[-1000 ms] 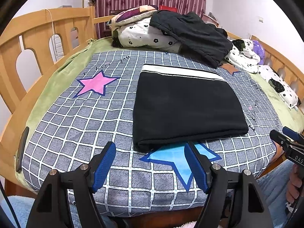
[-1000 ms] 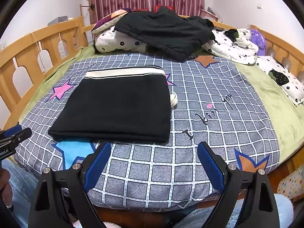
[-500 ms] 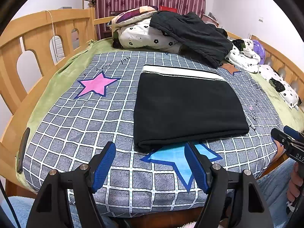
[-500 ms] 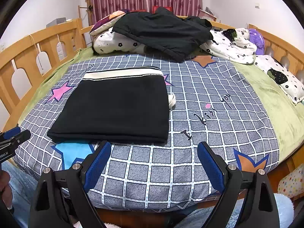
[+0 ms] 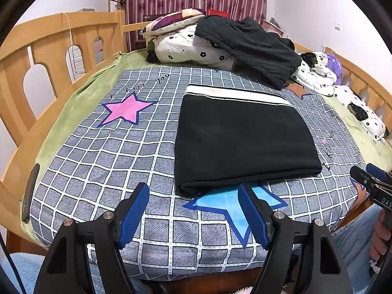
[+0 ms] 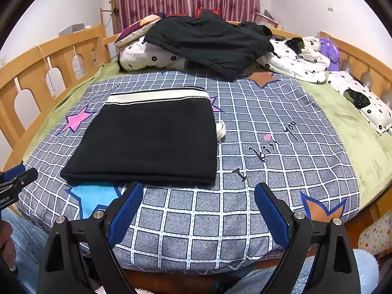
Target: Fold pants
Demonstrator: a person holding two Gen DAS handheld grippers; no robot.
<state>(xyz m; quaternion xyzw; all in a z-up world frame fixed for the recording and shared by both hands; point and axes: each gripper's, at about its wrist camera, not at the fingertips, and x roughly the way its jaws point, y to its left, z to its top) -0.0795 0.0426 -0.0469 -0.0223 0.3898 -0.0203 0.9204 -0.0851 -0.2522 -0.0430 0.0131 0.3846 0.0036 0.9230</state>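
Black pants [image 5: 242, 137] [image 6: 149, 144] lie folded into a flat rectangle on the checked bedspread, the white waistband [image 5: 232, 95] at the far end. My left gripper [image 5: 193, 203] hovers open over the near edge of the bed, just short of the pants' folded near edge, nothing between its blue pads. My right gripper [image 6: 198, 203] is open too, off the pants' near right corner, empty. Each gripper shows at the rim of the other's view, the right one [image 5: 374, 186] and the left one [image 6: 14, 183].
A heap of dark clothes [image 5: 247, 46] on floral bedding [image 5: 191, 46] fills the head of the bed. Wooden rails [image 5: 49, 56] run along the left and the far right side. More floral bedding [image 6: 296, 61] and a purple plush [image 6: 330, 51] lie at the right. A person's jeans [image 5: 352, 245] are near the bed's front edge.
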